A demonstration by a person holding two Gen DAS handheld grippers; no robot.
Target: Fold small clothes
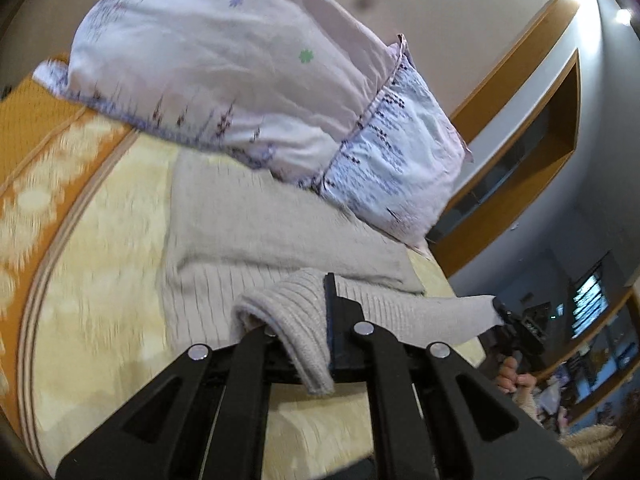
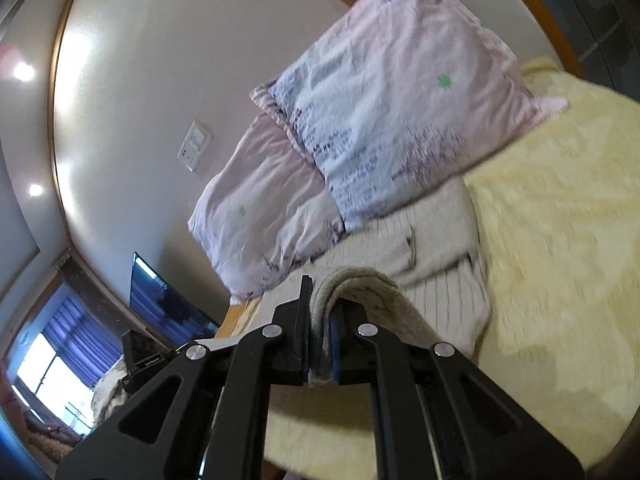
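The beige ribbed knitted garment (image 1: 224, 236) lies on a pale yellow bedspread with faint woven flowers (image 1: 108, 248), bordered orange. The pale pink cotton pillow (image 1: 224, 60) carries small green and purple flowers and dark purple streaks. Both tools are black.

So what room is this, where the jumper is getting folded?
Most likely a bedroom. There's a bed with a yellow blanket, two pillows against the wall, and the beige jumper lying on it.
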